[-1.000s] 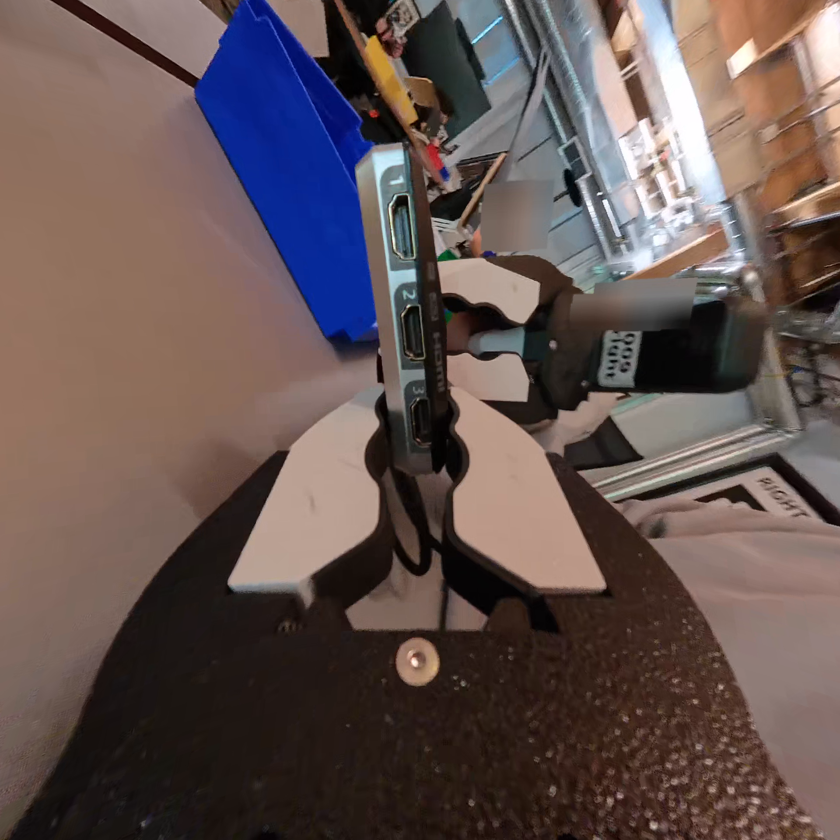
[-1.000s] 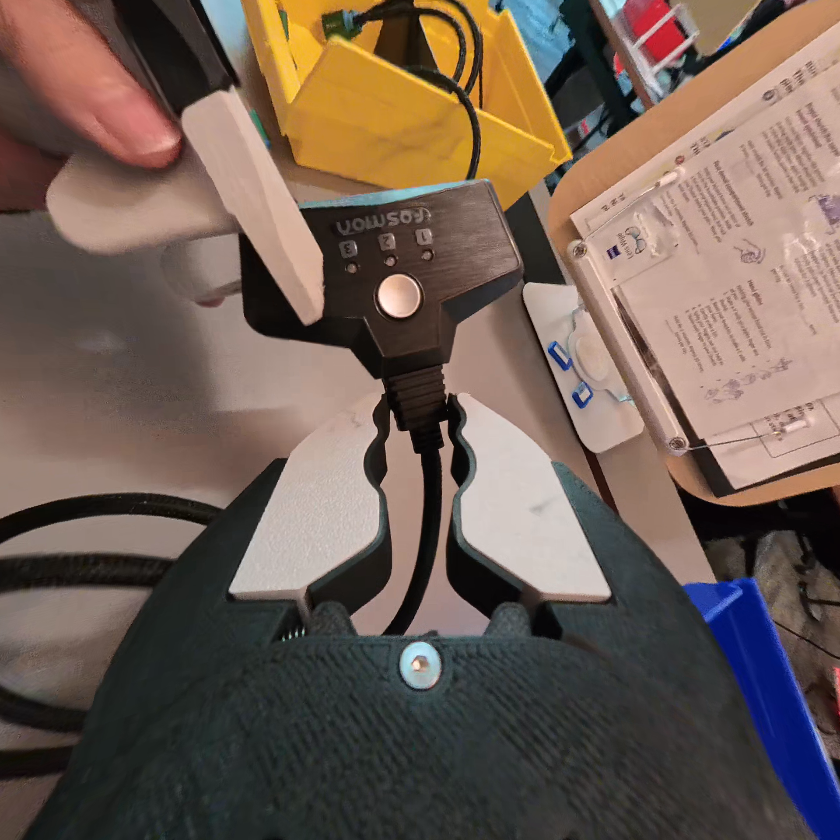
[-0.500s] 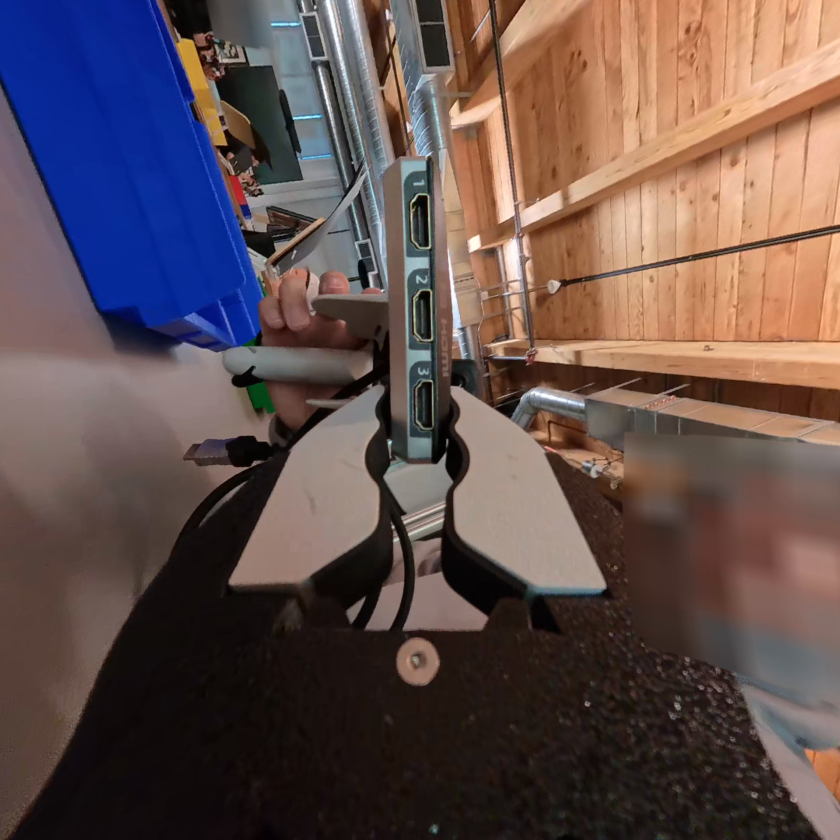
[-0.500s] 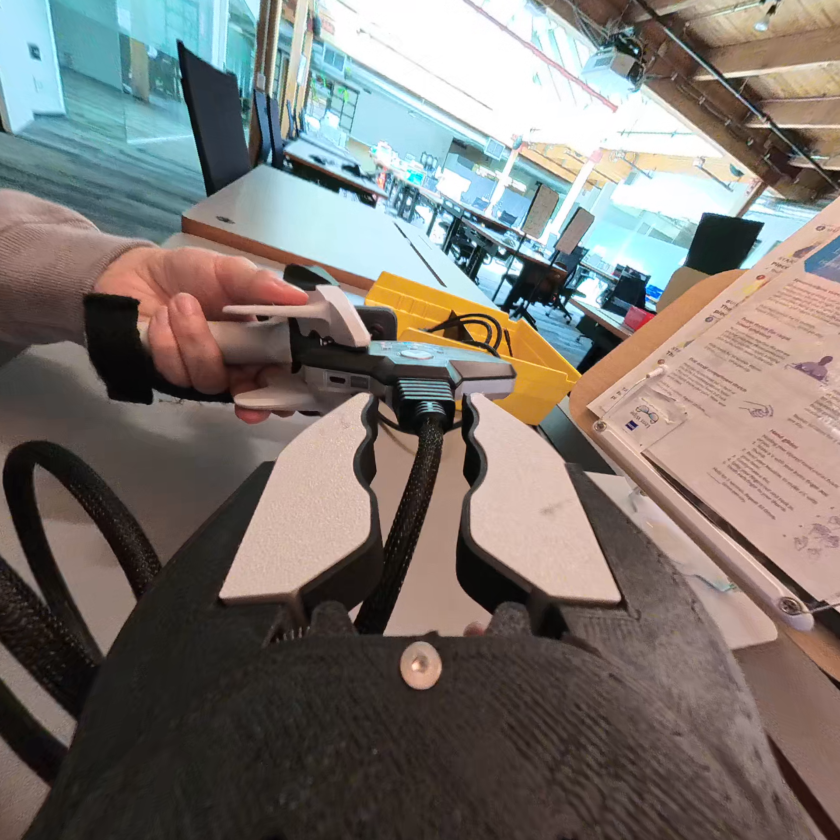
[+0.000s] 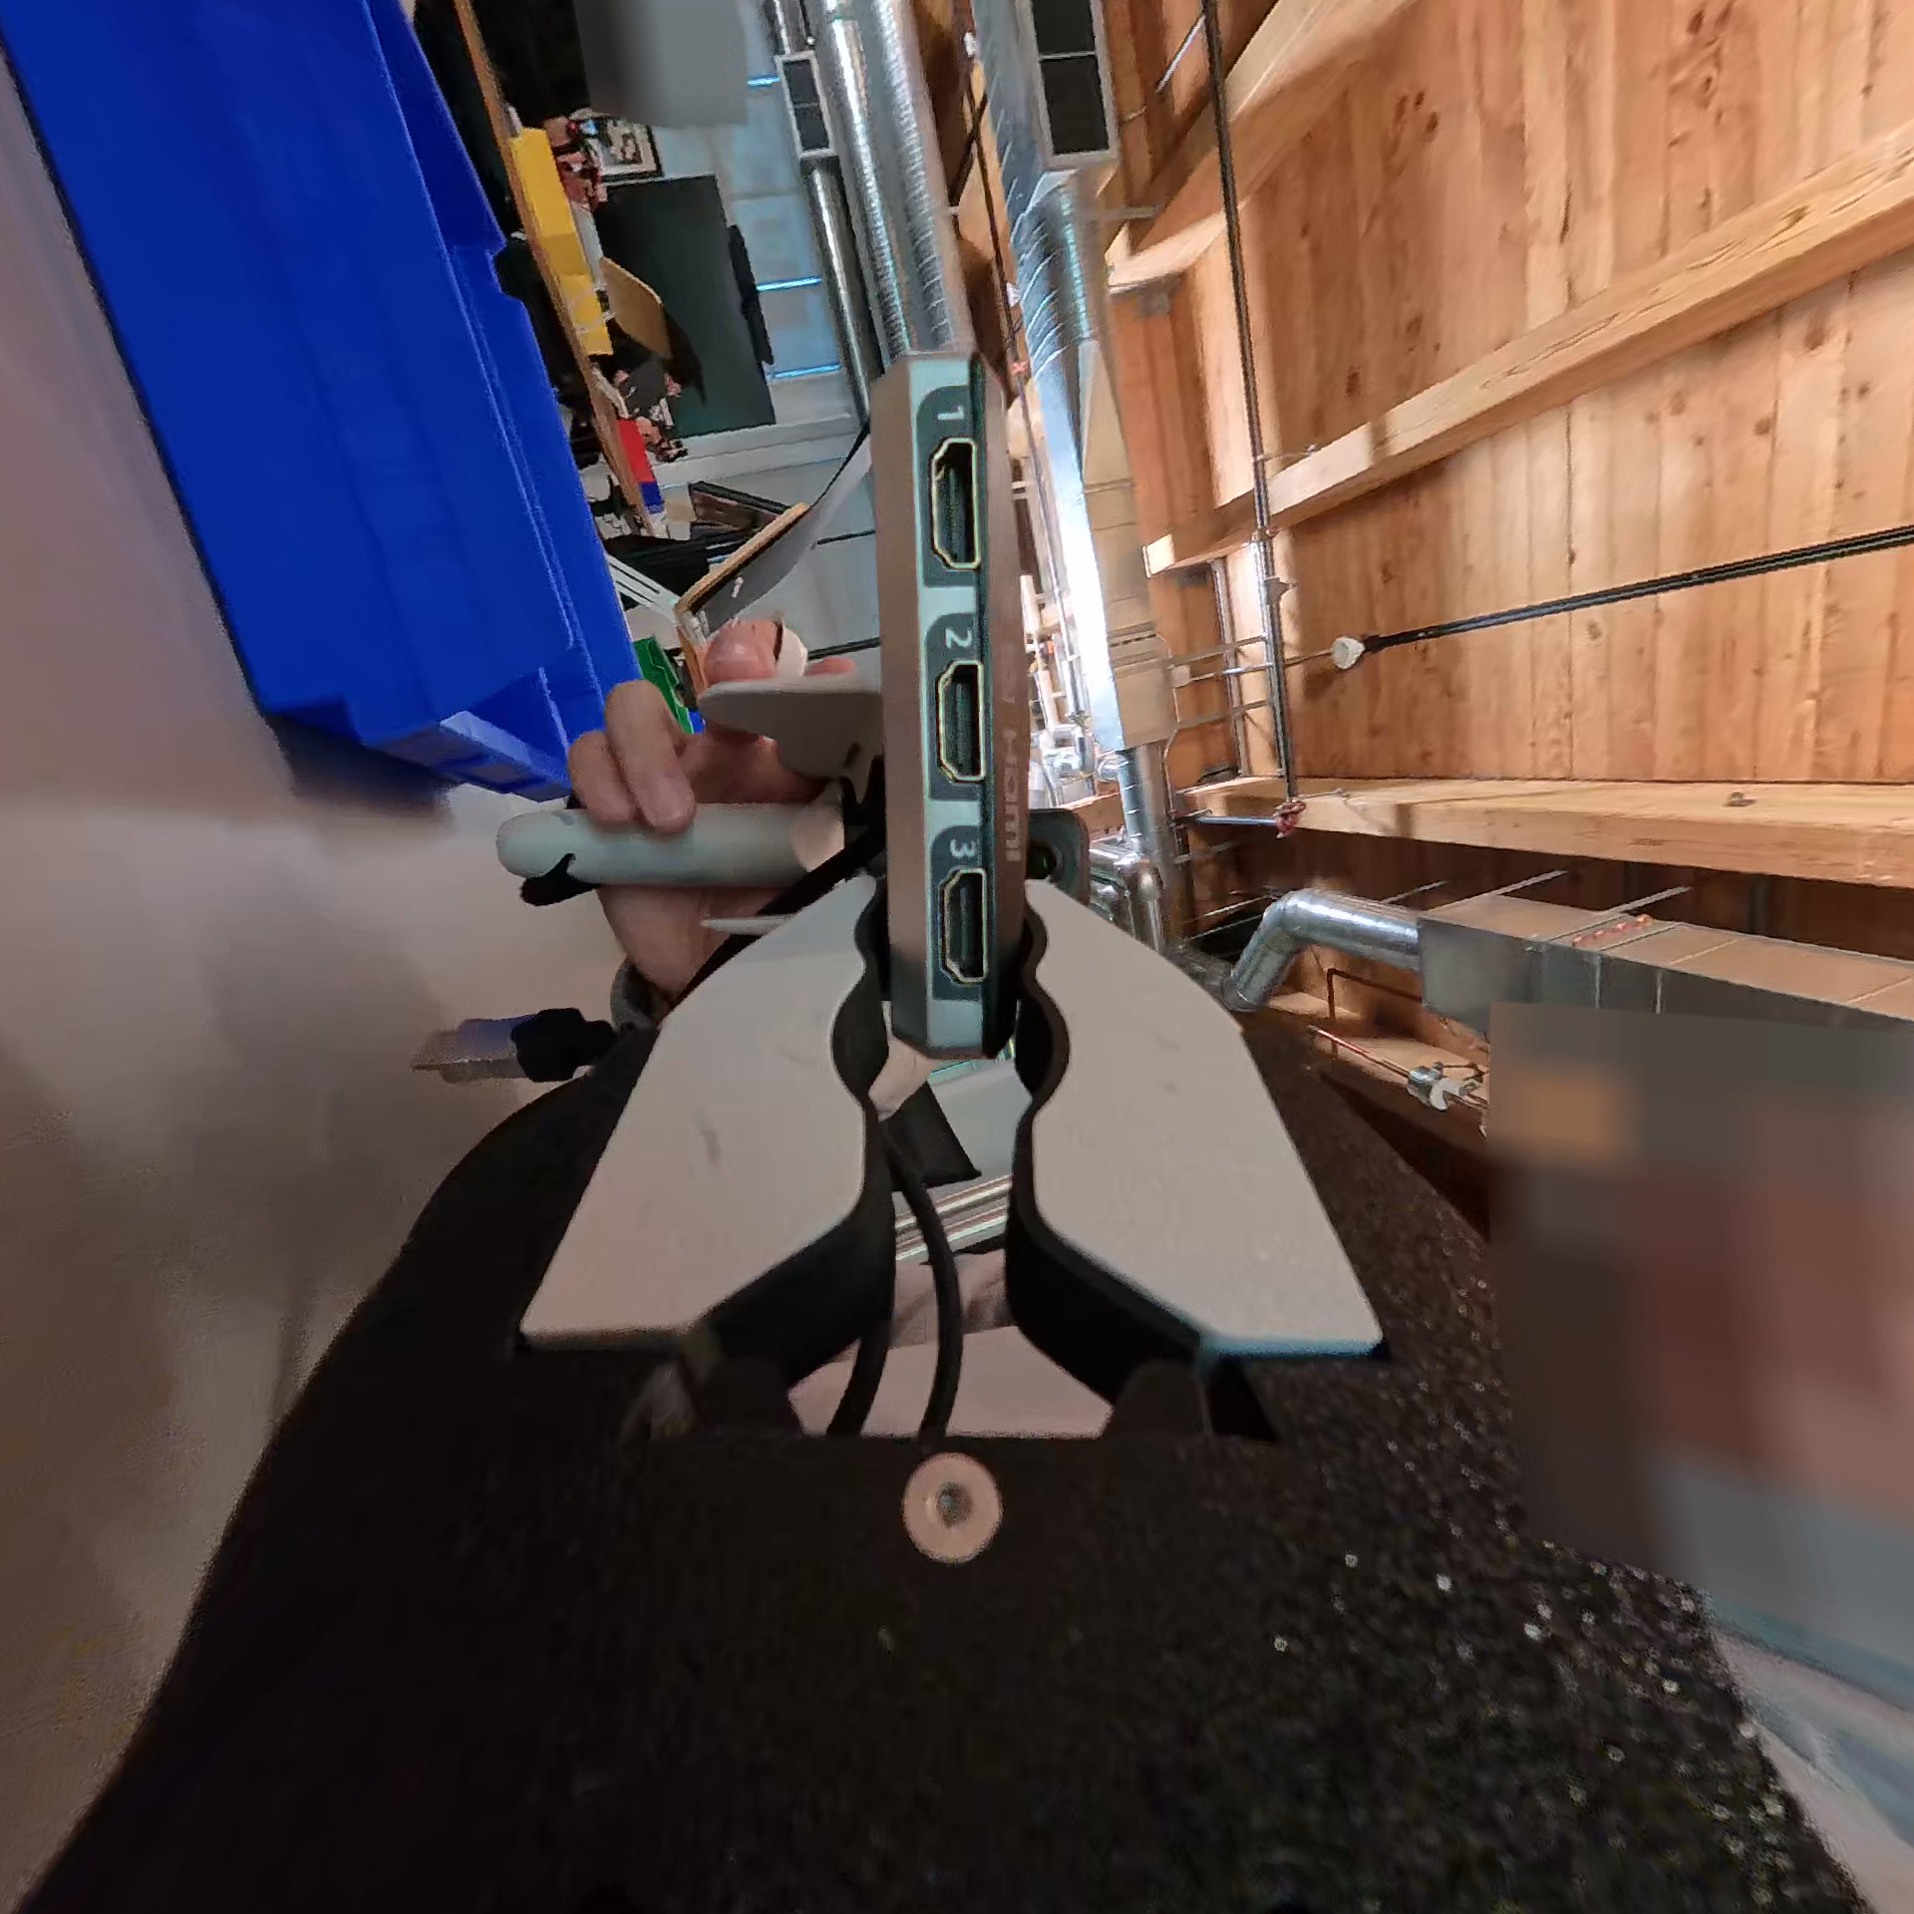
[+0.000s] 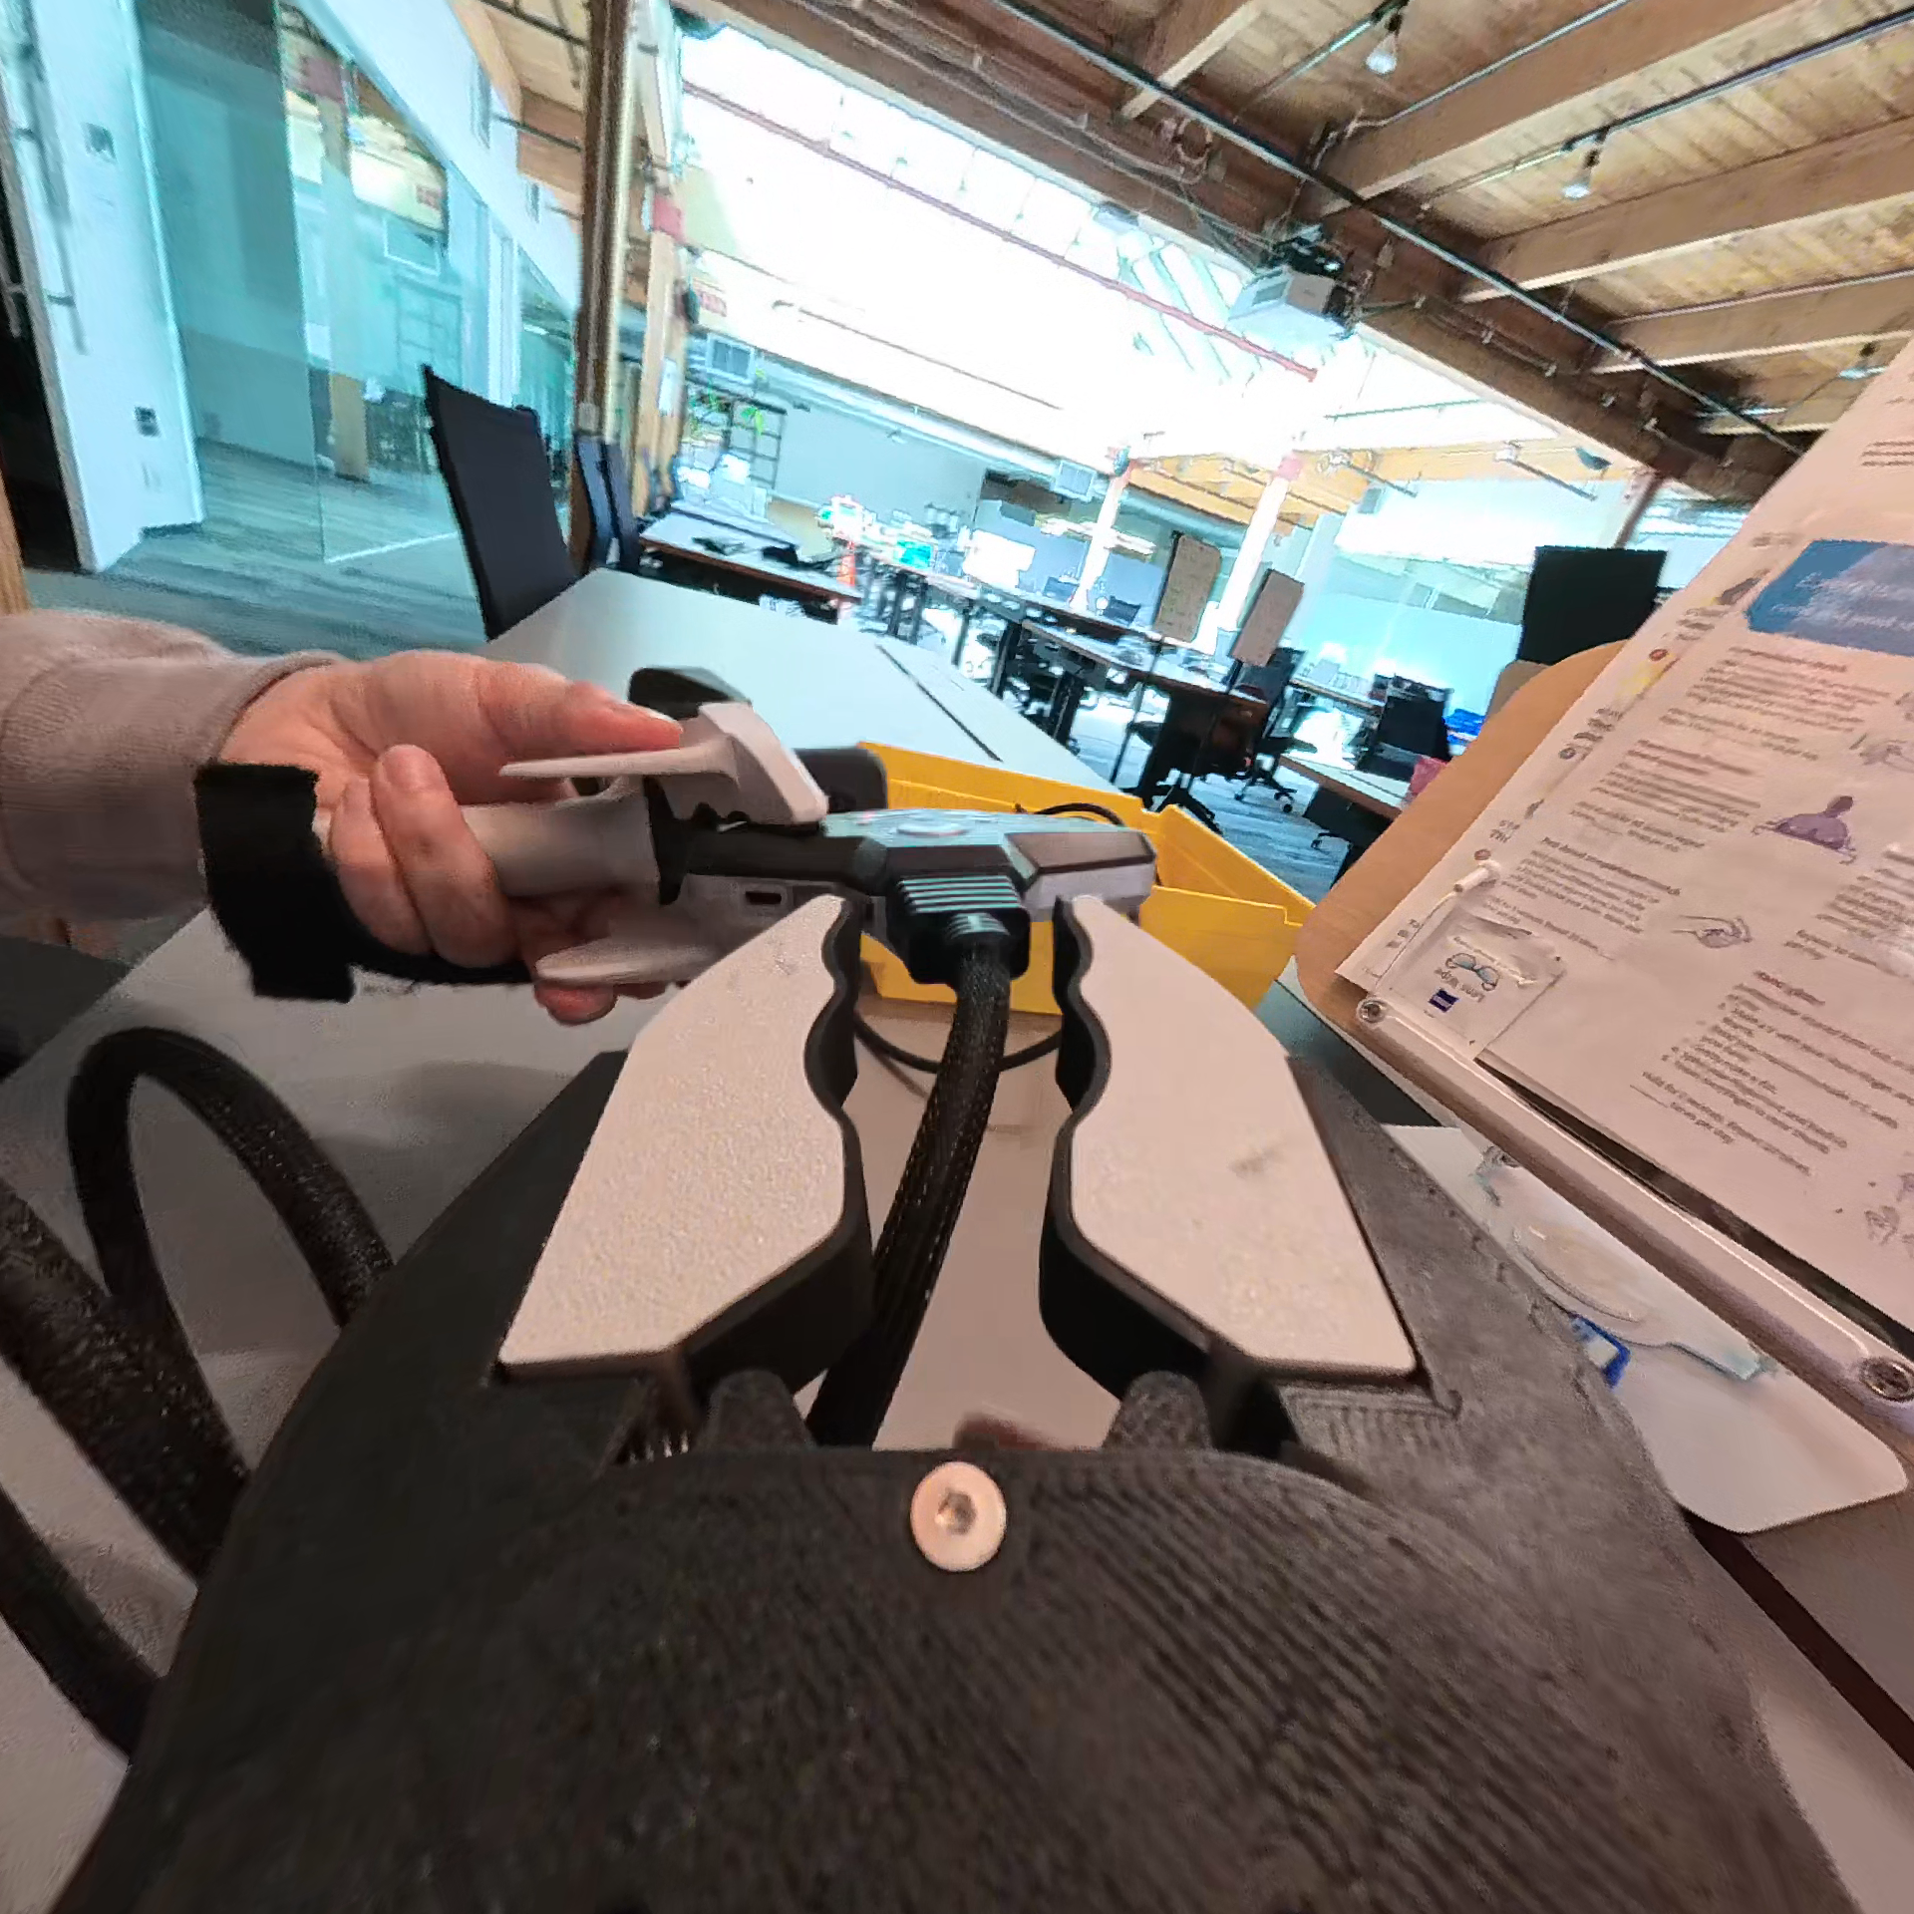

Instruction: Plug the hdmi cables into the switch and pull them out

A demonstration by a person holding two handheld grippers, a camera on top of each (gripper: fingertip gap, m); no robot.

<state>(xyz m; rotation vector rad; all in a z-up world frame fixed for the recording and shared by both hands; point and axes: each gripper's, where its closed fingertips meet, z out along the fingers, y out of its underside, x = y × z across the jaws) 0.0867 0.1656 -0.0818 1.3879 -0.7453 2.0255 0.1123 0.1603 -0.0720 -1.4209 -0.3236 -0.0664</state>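
left gripper (image 5: 948, 994): fingers clamped on switch (image 5: 953, 663) end, ports bare | right gripper (image 6: 953, 932): fingers apart, flanking braided cable (image 6: 948, 1077) plug, untouched

Brushed-metal switch (image 5: 948, 715), braided-cloth cable (image 6: 948, 1098), matt grainy plastic tool (image 6: 953, 932) w/ rough pads

I was working in a big open workshop-style office: long rows of desks (image 6: 1046, 632) and black chairs (image 6: 497, 487) ran back under timber ceiling beams (image 6: 1554, 135), with silver ducts (image 5: 880, 207), a plank wall (image 5: 1554, 466) and plastic parts bins (image 6: 1191, 901) close by.
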